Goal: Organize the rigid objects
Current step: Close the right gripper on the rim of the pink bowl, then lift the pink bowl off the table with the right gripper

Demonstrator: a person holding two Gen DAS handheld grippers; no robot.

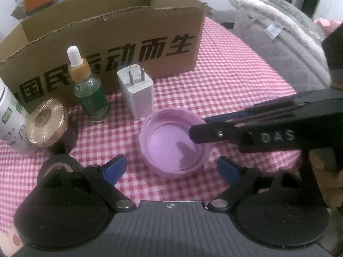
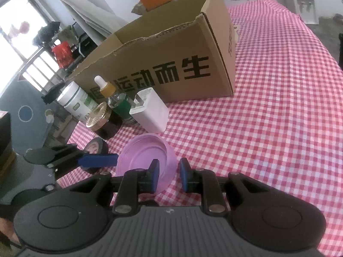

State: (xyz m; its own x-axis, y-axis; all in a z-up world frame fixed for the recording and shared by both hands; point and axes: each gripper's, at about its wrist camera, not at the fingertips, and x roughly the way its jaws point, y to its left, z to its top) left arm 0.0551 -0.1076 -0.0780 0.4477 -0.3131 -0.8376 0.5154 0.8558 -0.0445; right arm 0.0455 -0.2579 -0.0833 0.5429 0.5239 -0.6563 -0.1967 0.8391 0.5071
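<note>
**Purple dish pinched at its rim, box not yet loaded**

A shallow purple dish [image 1: 174, 143] is seen on the red-checked table [image 1: 235, 81], at the centre of the left wrist view. Its rim at 3 o'clock is pinched by the fingers of the right gripper [image 1: 198, 131], which are nearly clenched, one inside the wall and one outside. In the right wrist view the same wall of the purple dish [image 2: 148, 156] is seen between the two blue pads. The left gripper [image 1: 171, 167] is held released, its fingers spread wide at 6 o'clock of the dish, touching nothing.

Behind the dish, at 11 to 12 o'clock, a white charger [image 1: 137, 92] and a dropper bottle [image 1: 90, 90] are stood just in front of the open cardboard box [image 1: 111, 49]. A gold-lidded jar [image 1: 46, 126] and a white bottle [image 1: 9, 117] are placed at 9 to 10 o'clock, and a roll of black tape [image 1: 57, 165] lies near the left finger.

The dish is judged to be the piece bound for the box. The grip is on a thin, smooth wall at one side only, so the dish may swing down or slip out when lifted. A tilted dish could be knocked against the charger or the dropper bottle, both tall and easily toppled. The ragged box edge could also be caught if the dish is carried too low.
</note>
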